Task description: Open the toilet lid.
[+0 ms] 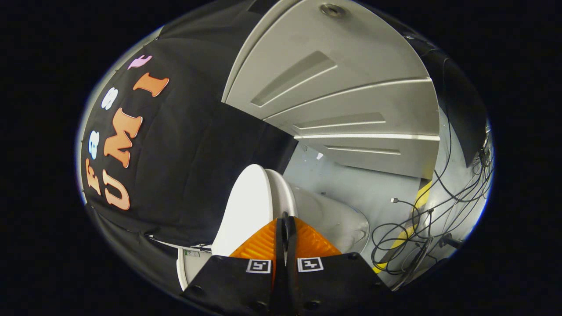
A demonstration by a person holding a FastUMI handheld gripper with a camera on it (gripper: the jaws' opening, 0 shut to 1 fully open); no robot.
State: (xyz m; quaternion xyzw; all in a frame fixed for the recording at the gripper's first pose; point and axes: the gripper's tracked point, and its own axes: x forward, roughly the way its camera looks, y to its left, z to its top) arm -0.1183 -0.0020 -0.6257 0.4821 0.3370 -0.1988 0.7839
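Note:
The white toilet lid is lifted away from the bowl, and its broad face leans toward the black cloth wall. A second white rim lies right against the lid on the bowl side. My gripper is just below the lid's edge. Its orange fingers are pressed together, with only a thin dark seam between them and nothing visibly held. The lid's lower edge runs behind the left finger, and I cannot tell whether they touch. The view is rolled sideways.
Beyond the toilet stands a grey panelled wall with raised ribs. Several black cables lie tangled on the grey floor beside a yellow tape stripe. The black cloth wall is close behind the lid.

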